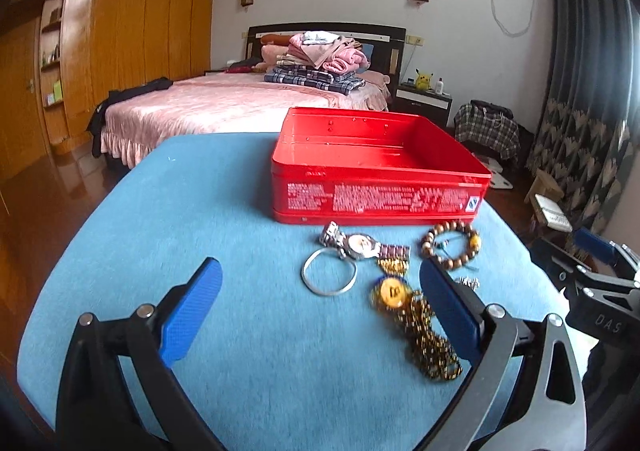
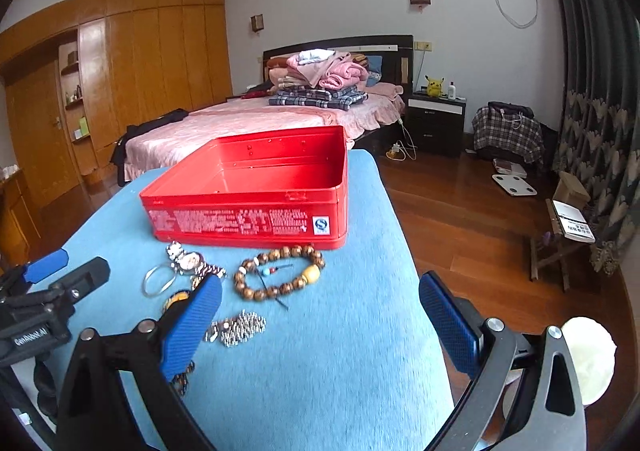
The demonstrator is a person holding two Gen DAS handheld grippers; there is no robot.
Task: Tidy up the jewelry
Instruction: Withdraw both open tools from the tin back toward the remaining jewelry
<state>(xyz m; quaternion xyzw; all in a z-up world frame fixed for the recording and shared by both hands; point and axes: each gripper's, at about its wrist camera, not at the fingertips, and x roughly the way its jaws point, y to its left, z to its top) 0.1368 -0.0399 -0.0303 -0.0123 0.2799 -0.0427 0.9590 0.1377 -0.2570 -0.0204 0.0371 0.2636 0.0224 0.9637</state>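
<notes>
Step in hand: approach, before the first pick. The left hand-held gripper [image 1: 320, 305] stands with jaws spread wide and nothing between them; the right hand-held gripper [image 2: 320, 315] likewise. No piece is yet in the red tin [image 1: 376, 167], which sits open on the blue desk [image 1: 200, 219] beyond both. The watch [image 1: 362, 245], silver bangle [image 1: 329, 274], and gold chain [image 1: 424, 335] lie ahead of the left; the wooden bead bracelet [image 2: 280, 271] ahead of the right. Next move, by judgement: lower over one piece, close, carry to the tin.
</notes>
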